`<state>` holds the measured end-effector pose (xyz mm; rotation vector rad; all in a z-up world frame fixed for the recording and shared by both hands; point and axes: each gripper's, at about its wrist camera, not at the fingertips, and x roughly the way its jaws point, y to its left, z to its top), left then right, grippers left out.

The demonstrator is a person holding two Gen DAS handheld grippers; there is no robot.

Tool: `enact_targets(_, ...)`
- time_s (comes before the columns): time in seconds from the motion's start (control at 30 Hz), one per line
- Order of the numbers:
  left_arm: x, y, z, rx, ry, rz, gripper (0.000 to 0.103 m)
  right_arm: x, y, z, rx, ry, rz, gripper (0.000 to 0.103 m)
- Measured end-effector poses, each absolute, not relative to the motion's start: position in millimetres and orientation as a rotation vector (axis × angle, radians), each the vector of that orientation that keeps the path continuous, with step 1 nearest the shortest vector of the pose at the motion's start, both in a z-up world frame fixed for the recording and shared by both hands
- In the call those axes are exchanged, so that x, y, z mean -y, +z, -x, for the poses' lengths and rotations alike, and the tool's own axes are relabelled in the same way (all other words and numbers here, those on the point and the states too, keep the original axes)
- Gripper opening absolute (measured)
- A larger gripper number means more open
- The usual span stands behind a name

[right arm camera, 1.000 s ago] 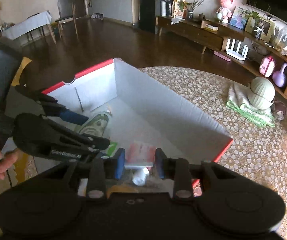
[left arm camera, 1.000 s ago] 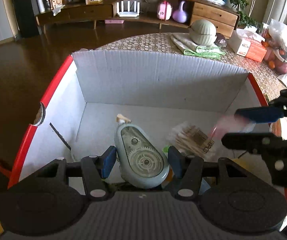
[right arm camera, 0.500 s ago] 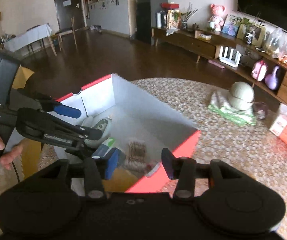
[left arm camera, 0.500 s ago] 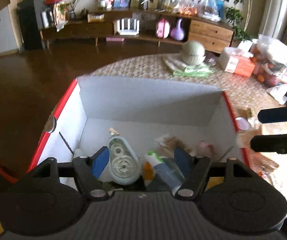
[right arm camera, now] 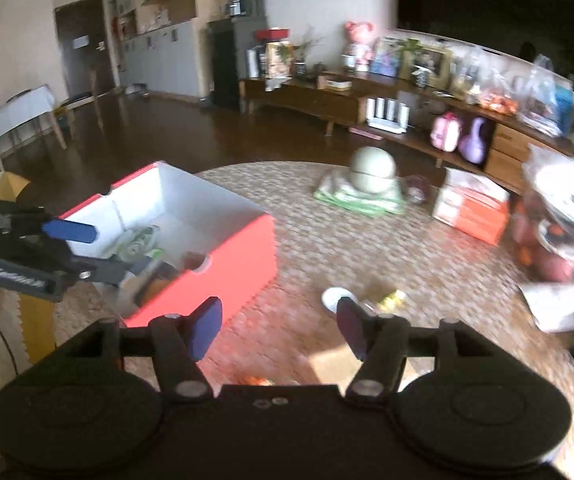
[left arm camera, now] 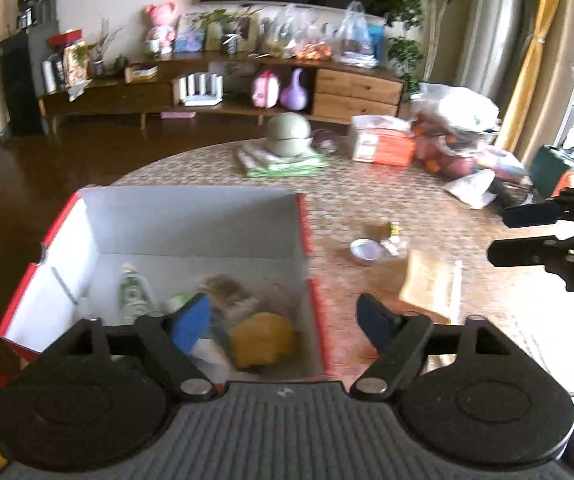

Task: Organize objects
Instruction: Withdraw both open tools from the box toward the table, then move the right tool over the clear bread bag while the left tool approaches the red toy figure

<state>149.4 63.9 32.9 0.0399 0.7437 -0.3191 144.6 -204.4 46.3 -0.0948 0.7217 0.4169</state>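
Both grippers stand wide open and empty: the left gripper point(left arm camera: 287, 318) hangs over the right wall of the red cardboard box with a white inside point(left arm camera: 191, 216), while the right gripper point(right arm camera: 279, 326) hovers over the bare patterned bench point(right arm camera: 327, 240) just right of that box. Only the left wrist view looks down into the box, showing a pale green tape dispenser point(left arm camera: 131, 292) by the left wall, a yellow rounded lump point(left arm camera: 263, 338) toward the near right corner, and blurred items between them that I cannot make out. The right wrist view instead shows the box's red outer wall point(right arm camera: 215, 264). On the bench right of the box lie a small round white dish point(right arm camera: 337, 298) and a tiny yellow-green packet point(right arm camera: 391, 300). Toward the far edge sit a sage-green ribbed round pot on a folded green towel point(right arm camera: 371, 168) and an orange and white carton point(right arm camera: 473, 208).
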Motion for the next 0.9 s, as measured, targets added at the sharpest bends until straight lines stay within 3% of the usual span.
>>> enact_targets(0.23, -19, 22, -128, -0.719, -0.373, -0.049, 0.082, 246, 29, -128, -0.745, 0.312, 0.058, 0.084)
enact_targets(0.33, 0, 10, -123, -0.73, -0.4, -0.061, 0.087, 260, 20, -126, -0.762, 0.269, 0.037, 0.093)
enact_targets(0.43, 19, -2, -117, -0.733, -0.436, -0.083, 0.089, 271, 12, -129, -0.774, 0.217, 0.018, 0.097)
enact_targets(0.5, 31, -8, -113, -0.732, -0.466, -0.097, 0.089, 274, 6, -134, -0.789, 0.19, -0.006, 0.098)
enact_targets(0.63, 52, -22, -108, -0.714, -0.485, -0.123, 0.101, 276, -6, -149, -0.823, 0.146, -0.059, 0.098)
enact_targets(0.9, 73, -61, -120, -0.721, -0.446, -0.178, 0.101, 265, -39, -193, -0.912, 0.064, -0.101, 0.098)
